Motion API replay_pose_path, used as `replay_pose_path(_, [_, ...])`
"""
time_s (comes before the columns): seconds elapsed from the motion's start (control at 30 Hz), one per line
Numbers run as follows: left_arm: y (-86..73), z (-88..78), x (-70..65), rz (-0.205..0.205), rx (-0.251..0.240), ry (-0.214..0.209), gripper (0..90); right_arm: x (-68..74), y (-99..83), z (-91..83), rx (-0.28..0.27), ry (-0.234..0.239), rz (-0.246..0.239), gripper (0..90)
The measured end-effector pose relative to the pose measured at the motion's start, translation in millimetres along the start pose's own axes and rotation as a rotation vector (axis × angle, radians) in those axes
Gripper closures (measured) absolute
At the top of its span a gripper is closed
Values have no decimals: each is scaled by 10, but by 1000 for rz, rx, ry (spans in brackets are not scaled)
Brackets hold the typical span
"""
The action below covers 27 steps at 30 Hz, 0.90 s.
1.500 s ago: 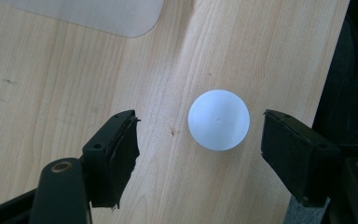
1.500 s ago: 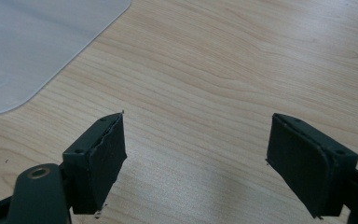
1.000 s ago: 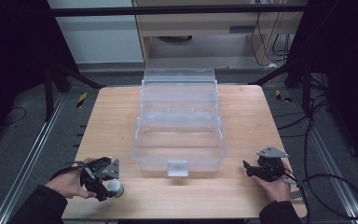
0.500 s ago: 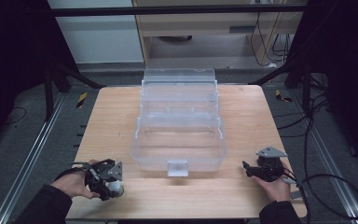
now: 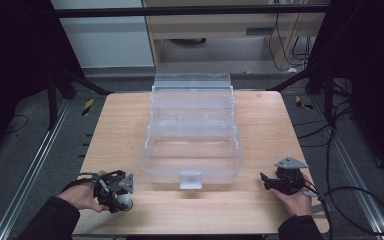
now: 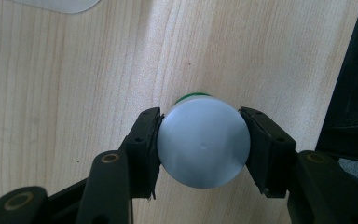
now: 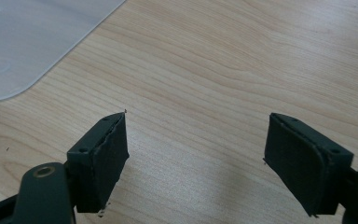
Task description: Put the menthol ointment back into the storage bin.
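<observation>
A small round container with a grey lid (image 6: 204,141) and a green body stands on the wooden table (image 5: 130,130) at the front left. My left gripper (image 6: 200,140) has just been closing on it, and both black pads now press on the lid's sides. In the high view the same gripper (image 5: 120,196) sits over the grey container (image 5: 124,202) near the table's front edge. At the front right, my right gripper (image 5: 265,181) rests low over the table. Its jaws (image 7: 196,158) stand open with bare wood between them.
A clear plastic bin (image 5: 192,145) with its lid folded back stands in the middle of the table, a latch (image 5: 190,179) at its front. Its corner (image 7: 23,51) shows ahead of the right gripper. Dark frame posts and cables surround the table.
The left gripper's jaws have come together around the grey-lidded container. The left hand shifted slightly toward the table's front edge. The right gripper has kept still.
</observation>
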<state>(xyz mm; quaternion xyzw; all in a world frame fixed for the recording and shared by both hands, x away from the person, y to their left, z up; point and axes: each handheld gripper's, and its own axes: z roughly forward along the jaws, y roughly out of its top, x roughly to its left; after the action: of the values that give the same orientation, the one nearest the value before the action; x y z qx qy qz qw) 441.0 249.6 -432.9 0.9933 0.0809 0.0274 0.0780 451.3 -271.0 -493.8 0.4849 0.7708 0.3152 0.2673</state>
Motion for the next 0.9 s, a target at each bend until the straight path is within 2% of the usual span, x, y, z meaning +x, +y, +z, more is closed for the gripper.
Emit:
replay_pose_path(0.37, [39, -136, 18, 2, -1, 6, 500, 2, -3, 4, 4, 0, -9, 214])
replay_pose_path(0.7, [96, -425, 49, -5, -26, 44, 501, 7, -10, -11, 13, 5, -6, 215])
replay_pose_path(0.8, [120, -520, 51, -11, -31, 54, 501, -6, -20, -13, -2, 10, -3, 216])
replay_pose_path(0.9, [136, -622, 77, -21, -46, 66, 501, -41, -45, -21, 2, 15, 14, 218])
